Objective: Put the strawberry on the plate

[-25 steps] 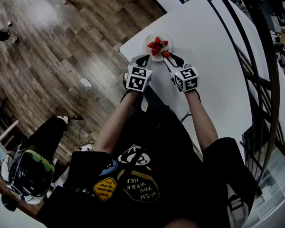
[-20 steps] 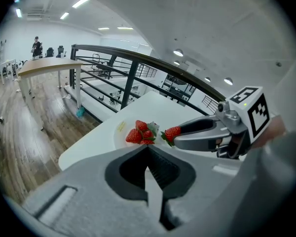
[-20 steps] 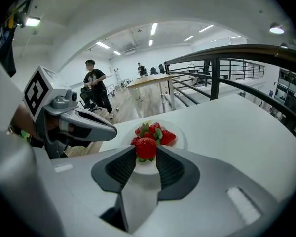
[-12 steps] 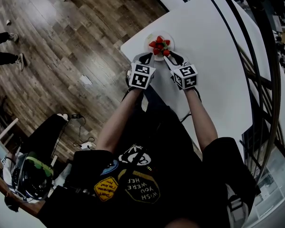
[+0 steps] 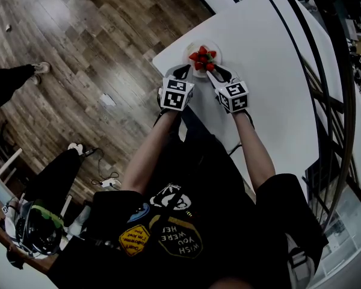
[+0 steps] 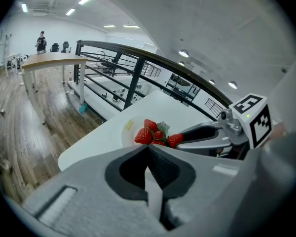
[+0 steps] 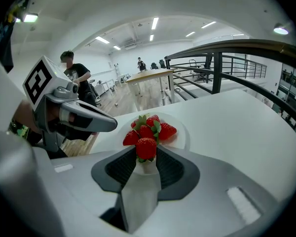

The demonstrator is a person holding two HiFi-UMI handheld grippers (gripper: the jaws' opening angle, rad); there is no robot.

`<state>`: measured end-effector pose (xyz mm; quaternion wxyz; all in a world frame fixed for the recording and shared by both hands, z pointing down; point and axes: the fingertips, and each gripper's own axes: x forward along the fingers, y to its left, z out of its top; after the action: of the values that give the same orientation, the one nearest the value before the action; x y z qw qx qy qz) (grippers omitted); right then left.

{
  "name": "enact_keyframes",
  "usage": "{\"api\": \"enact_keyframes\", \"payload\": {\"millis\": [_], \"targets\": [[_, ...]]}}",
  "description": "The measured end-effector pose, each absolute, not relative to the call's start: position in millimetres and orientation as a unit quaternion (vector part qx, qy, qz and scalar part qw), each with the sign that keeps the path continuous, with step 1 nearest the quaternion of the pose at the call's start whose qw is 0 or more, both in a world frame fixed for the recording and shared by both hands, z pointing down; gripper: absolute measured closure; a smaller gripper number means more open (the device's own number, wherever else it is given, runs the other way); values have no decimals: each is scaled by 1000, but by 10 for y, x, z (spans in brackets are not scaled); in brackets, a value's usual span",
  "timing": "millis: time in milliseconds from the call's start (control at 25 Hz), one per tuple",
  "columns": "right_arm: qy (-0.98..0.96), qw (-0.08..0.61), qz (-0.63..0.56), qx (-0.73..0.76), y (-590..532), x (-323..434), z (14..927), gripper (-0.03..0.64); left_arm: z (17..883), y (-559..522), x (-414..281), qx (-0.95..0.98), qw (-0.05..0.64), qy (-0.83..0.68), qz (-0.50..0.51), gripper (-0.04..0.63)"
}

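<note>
Two claws, held in a person's hands, point steeply down at the near corner of a white table (image 5: 271, 71). The right claw (image 5: 212, 70) is clamped on a strawberry (image 7: 146, 148). The fruit sits whole and red between the tips of its jaws, with its green leaves at the lower end, toward the camera on that claw. The strawberry is at the near edge of the plate (image 7: 183, 132), just in front of a heap (image 7: 150, 129) of other strawberries piled at the plate's middle. Whether it touches the plate or the heap cannot be told.

The left claw (image 6: 147, 148) has its jaws drawn together with nothing between them. In the head view it lies just left of the right claw, apart from it, with its tips near the plate's rim. Its own view looks over the closed tips at the heap, and the right claw reaches in from the right with the strawberry at its tip.

Around the table's corner lies a wood floor (image 5: 78, 53). A dark railing (image 6: 138, 63) runs behind the table. A person (image 7: 76, 78) in a black shirt stands in the background of the right gripper view.
</note>
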<state>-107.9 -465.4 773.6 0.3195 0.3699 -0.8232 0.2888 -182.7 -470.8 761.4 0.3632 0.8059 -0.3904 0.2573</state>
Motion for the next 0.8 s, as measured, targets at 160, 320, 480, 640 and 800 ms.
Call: {"api": "enact_keyframes", "payload": {"millis": [160,320,480,640,800], "targets": [[-821,325,289,369,-4649,-1096,7760,486,7605,-4719,-1846,804,367,-393,253,595],[-819,331,289,368,-4634,-1115,7787,486,7606,-4718,-1841,806,368,-390,253,595],[-816,340,284,371,-4614,-1092,7801,486,7601,-4686,-1812,807,365,-385,257,595],[-815,347,276,373,-4627,-1102,7844,486,7642,-4711,-1842,803,370,-392,253,595],[-815,359,261,373,-4630,-1113,7868,485,7629,-4725,-1860,805,367,-392,252,595]]}}
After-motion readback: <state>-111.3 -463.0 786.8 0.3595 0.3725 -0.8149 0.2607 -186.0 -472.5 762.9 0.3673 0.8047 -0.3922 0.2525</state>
